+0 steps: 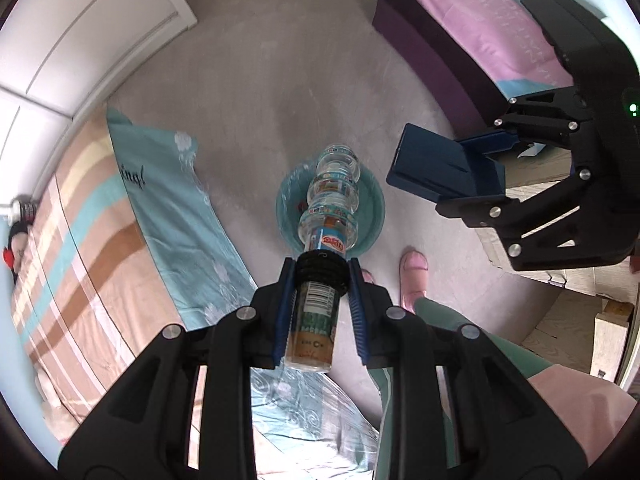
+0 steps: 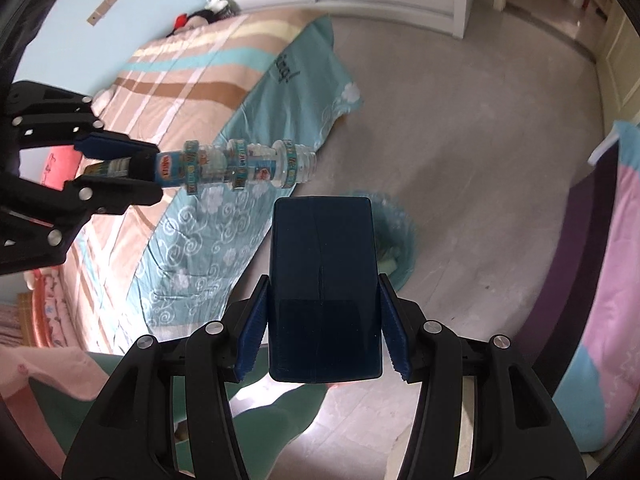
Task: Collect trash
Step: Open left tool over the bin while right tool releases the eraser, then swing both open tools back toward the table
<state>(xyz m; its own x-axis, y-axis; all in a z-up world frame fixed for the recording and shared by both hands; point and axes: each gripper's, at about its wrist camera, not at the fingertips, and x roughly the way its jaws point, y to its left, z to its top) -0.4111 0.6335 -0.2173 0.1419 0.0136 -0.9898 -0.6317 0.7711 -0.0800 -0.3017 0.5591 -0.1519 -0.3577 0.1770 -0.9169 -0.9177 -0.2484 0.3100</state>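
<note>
1. The left gripper pinches a clear ribbed plastic bottle with a colourful label near its base end, around a black band; its blue pads press on both sides, so the neck points away from the hand
2. In the left wrist view the bottle hangs in line with a round bin lined with a translucent teal bag on the grey floor, neck towards the opening, which looks like a hold chosen so the bottle would drop in neck first
3. The right gripper clamps a flat dark blue rectangular box across its width, the long end sticking out forward
4. From the right wrist view the bin lies partly hidden behind the box, so this hand seems near the same target
5. Both pieces of trash are held above the floor, not yet in the bin; a bed with a teal and striped quilt stands beside it
6. Judged next: let the bottle go over the bag, then bring the box across
</note>
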